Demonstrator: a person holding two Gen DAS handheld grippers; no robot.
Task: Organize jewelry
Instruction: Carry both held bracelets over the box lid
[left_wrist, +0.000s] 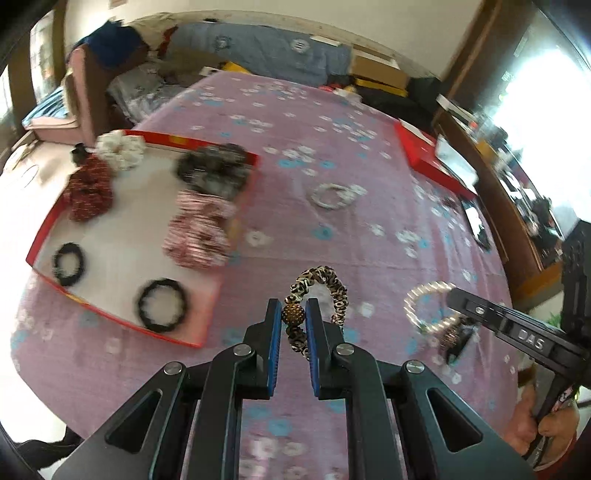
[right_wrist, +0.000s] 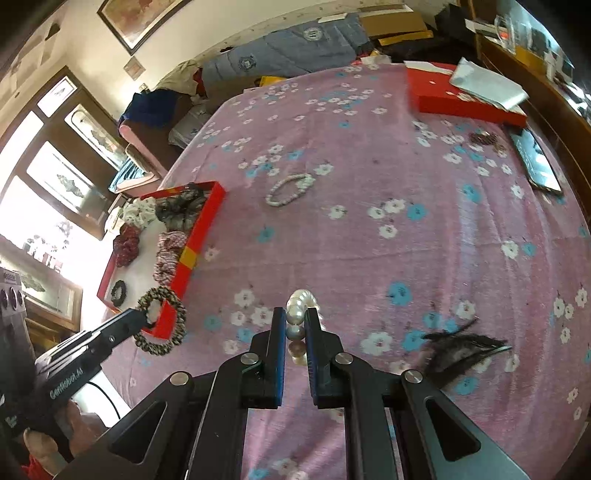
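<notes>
My left gripper is shut on a leopard-print hair band, its pads pinching the band's studded amber bead above the pink flowered bedspread. The same band hangs from the left gripper near the red tray's corner in the right wrist view. My right gripper is shut on a pearl bracelet; that bracelet dangles from the right gripper at the lower right of the left wrist view. A red-rimmed tray to the left holds several scrunchies and black hair ties.
A white bead bracelet lies on the bedspread beyond both grippers. A second red box with a grey sheet on it sits at the far right. A black feathery hairpiece lies near the right gripper. A wooden bed frame borders the right side.
</notes>
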